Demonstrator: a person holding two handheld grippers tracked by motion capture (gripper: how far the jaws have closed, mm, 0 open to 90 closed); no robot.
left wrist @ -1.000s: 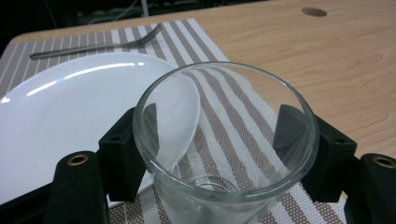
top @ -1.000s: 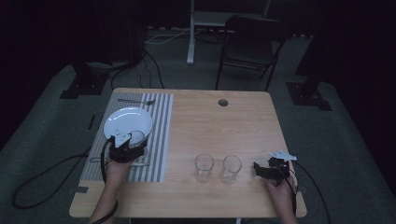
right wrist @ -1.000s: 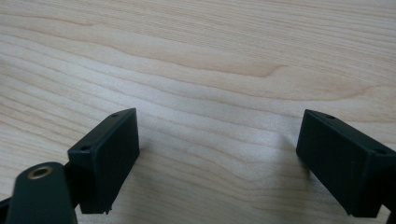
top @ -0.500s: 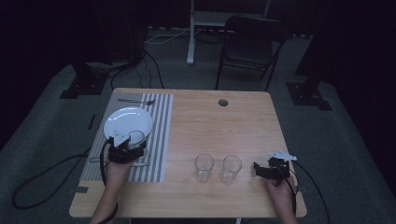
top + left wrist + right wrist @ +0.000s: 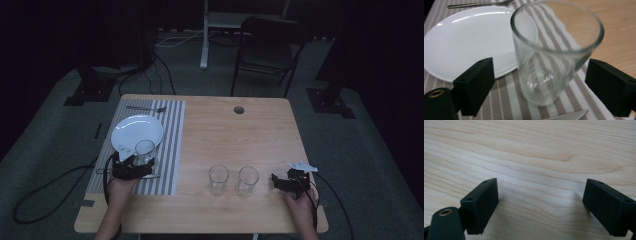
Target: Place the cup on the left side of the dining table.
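Near the table's (image 5: 210, 220) left edge, on the striped mat (image 5: 170, 150), the left gripper (image 5: 131, 169) has just spread its jaws off the glass (image 5: 549, 57), probably releasing it beside the plate (image 5: 131, 131); the right gripper (image 5: 541, 207) rests agape, empty.

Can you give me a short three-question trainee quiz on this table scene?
1. True or false: the left gripper is clamped on the glass.
2. How many glasses stand on the bare wood of the table?
3. What lies beyond the plate on the mat? A spoon, B fork, C knife.

Key: 1 false, its jaws have just been opening and stand apart from the glass between them. 2 two. 3 B, the fork.
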